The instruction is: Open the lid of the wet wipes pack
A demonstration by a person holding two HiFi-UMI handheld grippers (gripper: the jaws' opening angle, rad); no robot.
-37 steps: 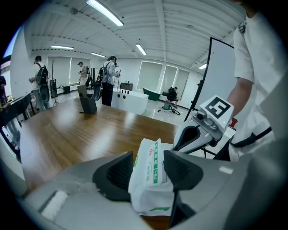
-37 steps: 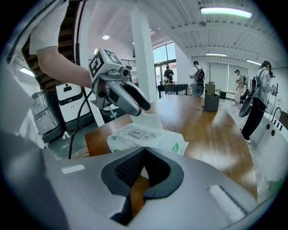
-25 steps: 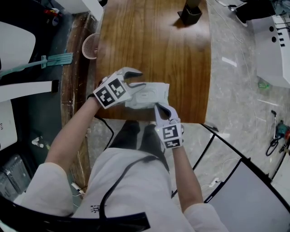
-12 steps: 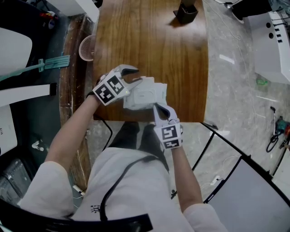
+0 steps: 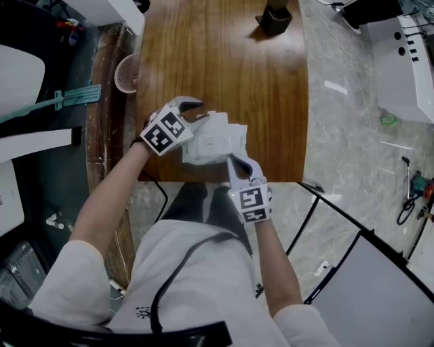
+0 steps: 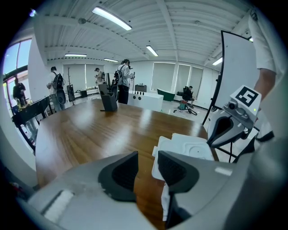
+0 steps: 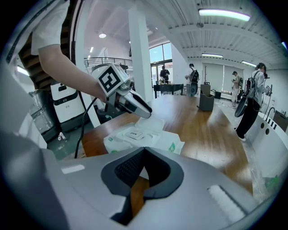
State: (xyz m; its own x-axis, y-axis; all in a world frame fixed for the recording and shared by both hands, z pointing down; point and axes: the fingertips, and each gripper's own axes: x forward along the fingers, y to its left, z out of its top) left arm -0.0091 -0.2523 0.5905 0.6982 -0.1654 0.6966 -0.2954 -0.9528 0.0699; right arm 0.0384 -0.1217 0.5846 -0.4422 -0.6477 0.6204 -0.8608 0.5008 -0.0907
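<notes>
The white wet wipes pack (image 5: 220,150) lies at the near edge of the wooden table (image 5: 224,61). Its lid (image 5: 215,125) stands flipped up on the far left side; in the left gripper view the lid (image 6: 191,150) shows its underside with a round dent. My left gripper (image 5: 202,113) is at the lid's edge. Its jaws stand a little apart (image 6: 147,159), bare wood shows between the pads, and the lid rests against the right one. My right gripper (image 5: 235,160) is shut (image 7: 143,152), its tips on the near edge of the pack (image 7: 162,141).
A black holder (image 5: 274,19) stands at the table's far end. A pink basket (image 5: 126,72) and a teal broom (image 5: 68,98) sit off the table's left side. The table's near edge runs just under the pack. People stand far back in the room.
The lid has swung up from lying flat on the pack, and the left gripper has shifted slightly with it. The right gripper has kept still.
</notes>
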